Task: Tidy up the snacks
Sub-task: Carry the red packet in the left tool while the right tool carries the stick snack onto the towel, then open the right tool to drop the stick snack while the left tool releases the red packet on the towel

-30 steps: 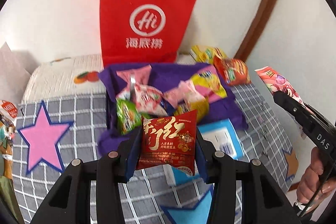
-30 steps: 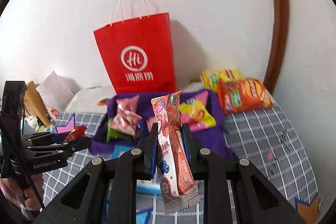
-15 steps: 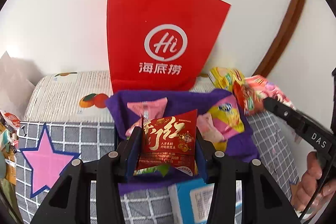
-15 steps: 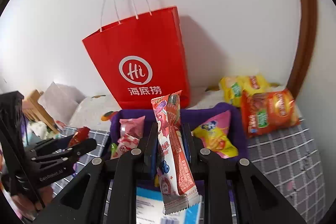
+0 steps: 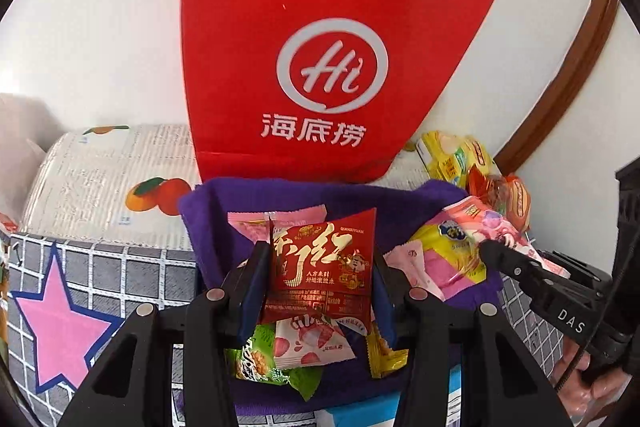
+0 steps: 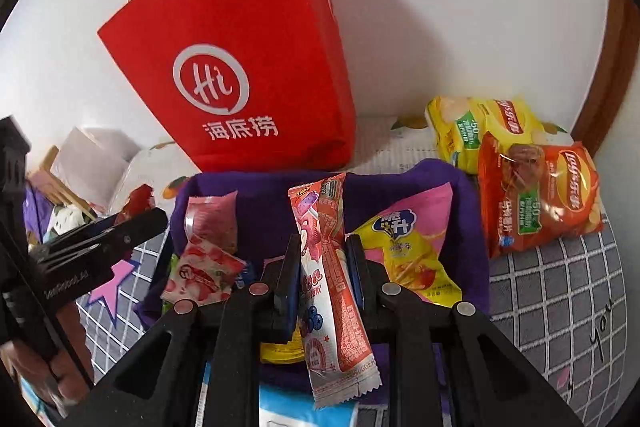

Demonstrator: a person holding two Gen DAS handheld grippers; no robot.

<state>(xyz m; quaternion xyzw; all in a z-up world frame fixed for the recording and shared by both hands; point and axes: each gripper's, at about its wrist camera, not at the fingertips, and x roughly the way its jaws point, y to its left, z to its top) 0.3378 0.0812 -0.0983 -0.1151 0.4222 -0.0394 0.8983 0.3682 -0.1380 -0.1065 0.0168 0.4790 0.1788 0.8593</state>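
My left gripper (image 5: 318, 279) is shut on a red square snack packet (image 5: 320, 267) and holds it above the purple fabric basket (image 5: 208, 203), in front of the red paper bag (image 5: 316, 39). My right gripper (image 6: 323, 267) is shut on a long pink-and-red snack stick packet (image 6: 328, 291) above the same basket (image 6: 472, 195). The basket holds pink, green and yellow snack packets (image 6: 404, 251). The right gripper also shows at the right of the left wrist view (image 5: 484, 247). The red bag (image 6: 244, 63) stands behind the basket against the wall.
Two chip bags, yellow (image 6: 476, 127) and orange (image 6: 536, 195), lie right of the basket. A grey checked cloth with a pink star (image 5: 60, 319) covers the surface. A white fruit-print cushion (image 5: 104, 171) lies behind it. A blue-and-white box (image 6: 280, 411) lies in front of the basket.
Both grippers have moved forward toward the basket and red bag, each still holding its packet. The bag and basket now loom larger in both views.
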